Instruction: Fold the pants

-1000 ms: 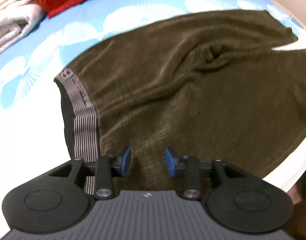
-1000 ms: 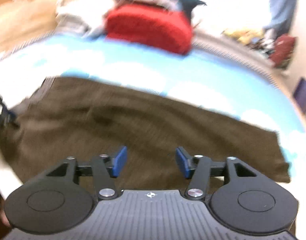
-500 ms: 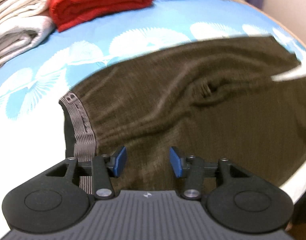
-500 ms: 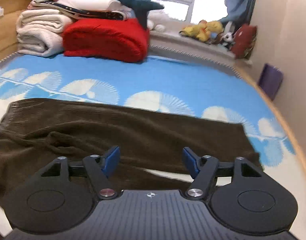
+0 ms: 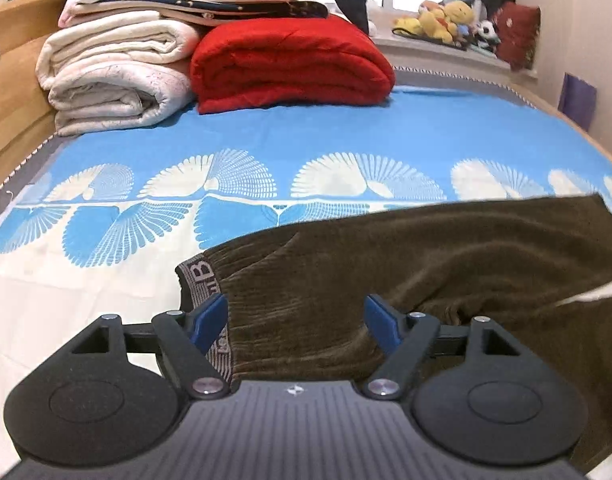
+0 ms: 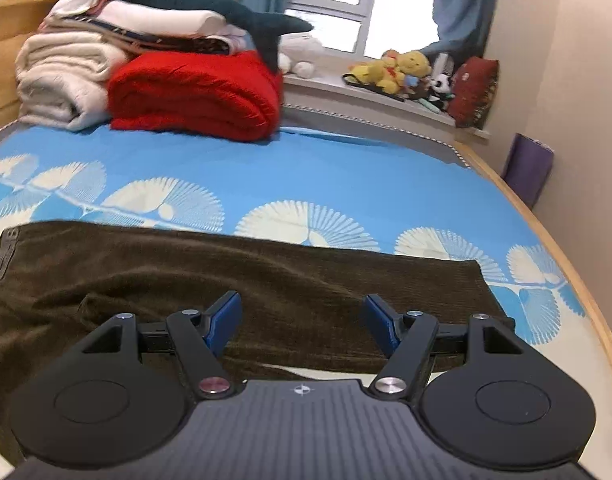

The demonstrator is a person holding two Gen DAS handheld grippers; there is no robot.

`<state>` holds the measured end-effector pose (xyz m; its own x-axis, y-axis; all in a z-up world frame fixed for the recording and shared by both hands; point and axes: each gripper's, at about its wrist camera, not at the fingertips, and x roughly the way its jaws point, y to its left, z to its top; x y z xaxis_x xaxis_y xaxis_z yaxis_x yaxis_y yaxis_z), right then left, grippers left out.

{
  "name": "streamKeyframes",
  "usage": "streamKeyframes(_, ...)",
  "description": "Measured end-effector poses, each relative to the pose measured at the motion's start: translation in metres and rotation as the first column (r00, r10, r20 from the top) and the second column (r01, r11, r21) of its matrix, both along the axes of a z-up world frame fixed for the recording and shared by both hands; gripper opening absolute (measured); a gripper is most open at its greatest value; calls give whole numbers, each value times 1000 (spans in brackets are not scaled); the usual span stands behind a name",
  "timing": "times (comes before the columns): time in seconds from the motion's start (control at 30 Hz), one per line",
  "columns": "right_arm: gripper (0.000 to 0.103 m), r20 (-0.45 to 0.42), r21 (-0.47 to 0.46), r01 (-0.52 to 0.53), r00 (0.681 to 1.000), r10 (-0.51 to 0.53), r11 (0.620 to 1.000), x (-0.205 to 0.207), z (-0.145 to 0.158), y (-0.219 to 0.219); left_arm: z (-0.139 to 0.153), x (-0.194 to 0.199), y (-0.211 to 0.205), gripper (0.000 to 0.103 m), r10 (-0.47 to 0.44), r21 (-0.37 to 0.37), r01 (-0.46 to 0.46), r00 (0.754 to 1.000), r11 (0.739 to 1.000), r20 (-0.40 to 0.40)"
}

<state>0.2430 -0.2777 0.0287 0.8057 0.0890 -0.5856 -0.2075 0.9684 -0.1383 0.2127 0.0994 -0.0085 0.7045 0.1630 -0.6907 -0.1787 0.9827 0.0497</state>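
Dark olive-brown pants (image 5: 446,256) lie spread on the blue-and-white bed sheet, with their grey striped waistband (image 5: 203,280) at the left end. My left gripper (image 5: 295,318) is open and empty, just above the waist end. In the right wrist view the pants (image 6: 265,276) stretch left to right, with the leg hem at the right (image 6: 482,284). My right gripper (image 6: 301,318) is open and empty above the near leg part. A sliver of sheet shows between the two legs.
A folded red blanket (image 5: 289,64) and a stack of rolled white quilts (image 5: 113,72) with a plush shark on top sit at the far end of the bed. Plush toys (image 6: 402,68) line the windowsill. A wooden bed edge (image 6: 578,280) runs along the right.
Both grippers have risen and tilted up, so the far end of the bed and the window came into view. Both sets of jaws have opened wider. The pants stay flat on the bed.
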Motion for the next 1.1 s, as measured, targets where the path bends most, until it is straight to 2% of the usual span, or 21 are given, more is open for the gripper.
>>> streamKeyframes(0.17, 70, 25, -44, 30, 999, -28, 999, 7, -3, 4, 14, 5, -2, 80, 43, 22, -43, 999, 999, 18)
streamKeyframes(0.23, 70, 31, -56, 28, 999, -26, 998, 9, -3, 7, 19, 11, -2, 78, 37, -8, -37, 999, 999, -4)
streamKeyframes(0.3, 70, 33, -41, 24, 999, -23, 999, 11, -2, 9, 23, 26, 6, 64, 45, -127, -56, 995, 990, -84)
streamKeyframes(0.37, 70, 41, -27, 24, 999, -23, 999, 12, 1, 9, 31, 44, 11, 24, 21, -198, -44, 993, 979, -119)
streamKeyframes(0.43, 68, 50, -8, 22, 999, -21, 1000, 13, 4, 8, 48, 63, 13, 14, -15, -186, 1, 997, 983, -73)
streamKeyframes(0.47, 66, 54, 0, 25, 998, -25, 1000, 13, 6, 7, 56, 71, 16, 14, -33, -160, 29, 999, 987, -25)
streamKeyframes(0.5, 59, 58, 7, 33, 998, -33, 999, 13, 7, 6, 63, 78, 21, 14, -55, -135, 57, 998, 989, 23)
streamKeyframes(0.53, 43, 60, 17, 42, 997, -43, 999, 14, 8, 4, 66, 84, 27, 14, -77, -140, 83, 996, 987, 49)
streamKeyframes(0.57, 34, 57, 29, 46, 997, -48, 998, 15, 8, 2, 66, 91, 38, 15, -104, -188, 115, 992, 976, 65)
streamKeyframes(0.6, 18, 51, 41, 48, 997, -50, 998, 16, 8, 0, 62, 97, 54, 16, -122, -264, 138, 990, 955, 78)
streamKeyframes(0.63, 11, 49, 59, 49, 997, -52, 997, 16, 9, -2, 55, 101, 65, 16, -118, -296, 138, 989, 945, 85)
streamKeyframes(0.7, 10, 57, 79, 44, 997, -49, 996, 16, 11, -4, 30, 104, 87, 16, -78, -294, 99, 994, 951, 81)
streamKeyframes(0.73, 10, 57, 76, 36, 998, -41, 996, 15, 10, -3, 12, 105, 95, 16, -53, -294, 66, 997, 953, 50)
streamKeyframes(0.8, 11, 49, 51, 11, 999, -13, 999, 16, 8, 3, -24, 115, 113, 16, 14, -308, -45, 995, 950, -101)
streamKeyframes(0.83, 11, 48, 38, 2, 999, -4, 999, 16, 7, 5, -34, 120, 117, 16, 35, -303, -73, 991, 950, -128)
streamKeyframes(0.93, 11, 49, 27, -21, 999, 20, 999, 19, 7, 11, -50, 138, 124, 19, 61, -241, -90, 990, 966, -126)
streamKeyframes(1.0, 12, 51, 35, -25, 998, 23, 999, 22, 8, 12, -60, 145, 129, 25, 81, -244, -107, 990, 964, -116)
streamKeyframes(1.07, 12, 43, 50, -17, 999, 15, 999, 27, 8, 11, -71, 154, 130, 44, 83, -225, -109, 989, 968, -122)
streamKeyframes(1.1, 12, 33, 60, -10, 999, 8, 998, 30, 7, 10, -76, 158, 129, 46, 75, -201, -99, 990, 975, -120)
